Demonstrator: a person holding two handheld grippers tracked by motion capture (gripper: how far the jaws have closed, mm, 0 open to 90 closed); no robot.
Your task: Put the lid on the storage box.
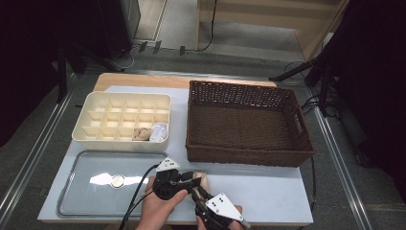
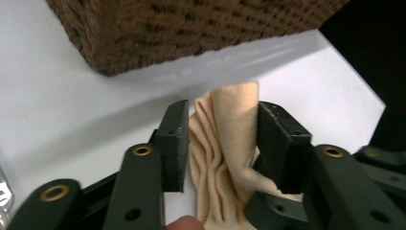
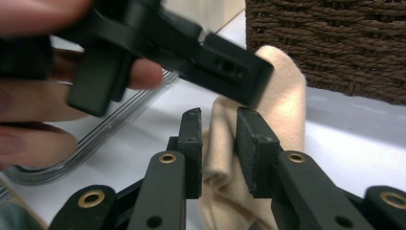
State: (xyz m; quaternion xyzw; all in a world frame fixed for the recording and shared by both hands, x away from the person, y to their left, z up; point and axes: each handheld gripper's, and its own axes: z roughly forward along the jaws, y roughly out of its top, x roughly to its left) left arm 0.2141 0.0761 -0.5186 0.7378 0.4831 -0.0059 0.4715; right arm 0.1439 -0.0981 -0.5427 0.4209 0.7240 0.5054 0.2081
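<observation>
The cloth (image 2: pixel 225 143) between the jaws is pale peach with fine ribbed lines. Both the left gripper (image 1: pixel 187 178) and the right gripper (image 1: pixel 197 191) are black with small brass-coloured rivets, each topped by a grey plate with white dots. The basket (image 1: pixel 249 158) is dark brown woven wicker. The divided box (image 1: pixel 119 141) is cream; a beige bundle (image 1: pixel 141 134) and a white bundle (image 1: pixel 159 132) lie in it. The tray (image 1: pixel 81 196) is shiny silver. The counter (image 1: pixel 268 191) is white with a light wood edge.
</observation>
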